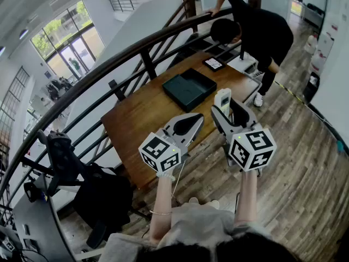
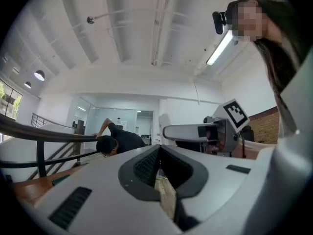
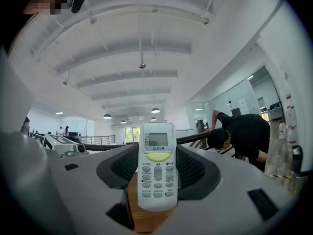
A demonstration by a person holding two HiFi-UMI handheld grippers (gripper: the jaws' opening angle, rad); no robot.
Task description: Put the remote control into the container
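Right tool (image 1: pixel 226 112): clamped on upright remote control (image 3: pixel 156 165) | left tool (image 1: pixel 197 120): jaws together, empty | container (image 1: pixel 190 89): ahead-left of right tool, on desk (image 1: pixel 136 119) | advice: centre over it, lower before releasing.

Grey left gripper (image 1: pixel 196 120), right gripper (image 1: pixel 229 111), marker cubes (image 1: pixel 160 153)

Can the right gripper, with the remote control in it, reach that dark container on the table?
Probably yes. The right gripper grips the remote control, and the open container lies just ahead to its left on the table, nothing between.
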